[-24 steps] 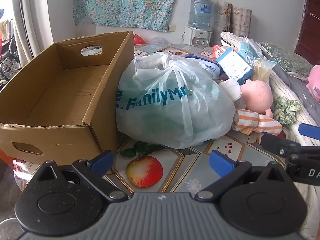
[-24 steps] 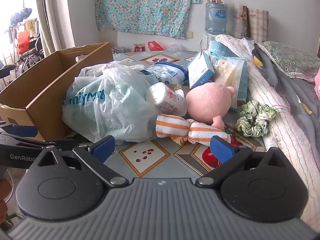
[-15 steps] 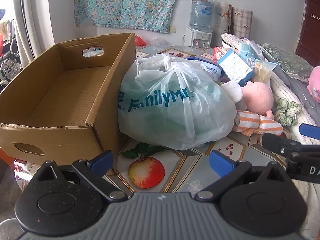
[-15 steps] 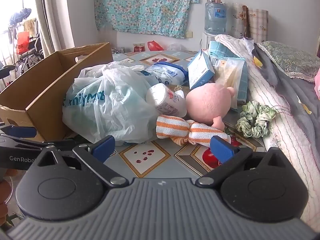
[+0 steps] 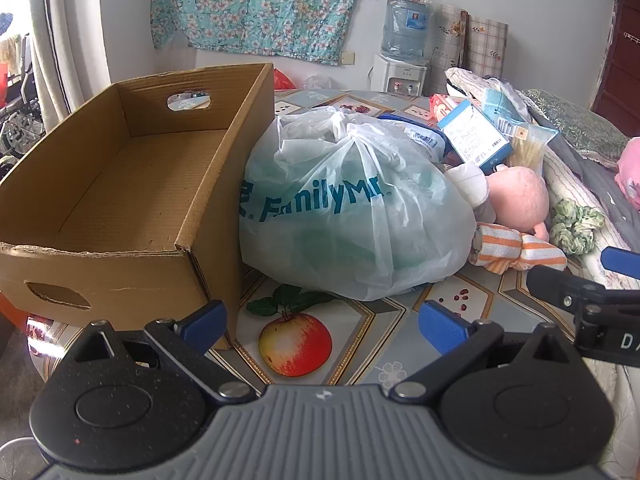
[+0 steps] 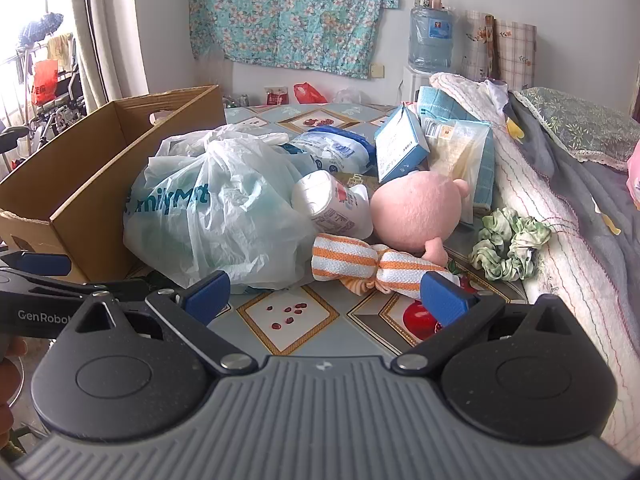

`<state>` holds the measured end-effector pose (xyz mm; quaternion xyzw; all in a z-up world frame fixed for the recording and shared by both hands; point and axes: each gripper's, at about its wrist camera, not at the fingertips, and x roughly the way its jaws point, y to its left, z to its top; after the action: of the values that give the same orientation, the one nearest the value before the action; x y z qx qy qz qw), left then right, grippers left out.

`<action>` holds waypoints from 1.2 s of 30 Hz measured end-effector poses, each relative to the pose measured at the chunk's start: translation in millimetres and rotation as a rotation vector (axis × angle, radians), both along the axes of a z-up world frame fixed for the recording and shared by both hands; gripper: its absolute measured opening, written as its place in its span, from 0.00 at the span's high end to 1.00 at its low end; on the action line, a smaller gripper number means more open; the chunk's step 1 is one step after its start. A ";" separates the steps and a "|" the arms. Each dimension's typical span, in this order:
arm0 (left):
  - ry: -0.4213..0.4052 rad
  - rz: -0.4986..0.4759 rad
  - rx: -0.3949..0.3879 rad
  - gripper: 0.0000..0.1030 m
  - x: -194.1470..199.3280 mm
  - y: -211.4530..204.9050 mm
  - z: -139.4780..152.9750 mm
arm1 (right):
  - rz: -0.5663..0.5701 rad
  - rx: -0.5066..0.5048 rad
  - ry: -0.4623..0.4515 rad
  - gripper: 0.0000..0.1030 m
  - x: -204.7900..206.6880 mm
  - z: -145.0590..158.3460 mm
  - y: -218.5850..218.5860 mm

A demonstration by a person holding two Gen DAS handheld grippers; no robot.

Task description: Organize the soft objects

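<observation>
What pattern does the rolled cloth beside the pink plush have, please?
Orange and white stripes on the cloth; clearest in the right wrist view.

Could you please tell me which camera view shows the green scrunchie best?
The right wrist view: the green scrunchie lies whole and unobstructed beside the blanket. The left wrist view shows it smaller, near the distorted right edge.

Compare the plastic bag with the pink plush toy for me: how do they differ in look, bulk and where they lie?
The plastic bag is pale, translucent and crinkled with blue lettering; the pink plush toy is opaque and fuzzy. The bag is the bulkier of the two. The bag lies right beside the cardboard box; the toy lies on the bag's far side, nearer the green scrunchie. Both rest on the patterned table, untouched by either gripper.
</observation>
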<state>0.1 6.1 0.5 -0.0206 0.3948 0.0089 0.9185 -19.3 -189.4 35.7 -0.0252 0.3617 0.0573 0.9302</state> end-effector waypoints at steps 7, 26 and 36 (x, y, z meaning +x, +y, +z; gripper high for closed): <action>-0.001 0.000 0.000 0.00 -0.1 0.0 0.1 | 0.001 -0.002 -0.001 0.01 0.3 0.8 0.4; 0.001 0.000 -0.001 0.00 0.0 0.0 0.0 | 0.001 -0.007 0.000 0.01 0.6 0.3 1.9; 0.001 0.000 -0.001 0.00 -0.2 0.4 -0.5 | 0.004 -0.012 -0.001 0.01 1.2 0.8 3.1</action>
<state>-0.1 6.6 0.1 -0.0209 0.3953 0.0086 0.9183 -18.1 -186.2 36.5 -0.0314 0.3615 0.0568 0.9301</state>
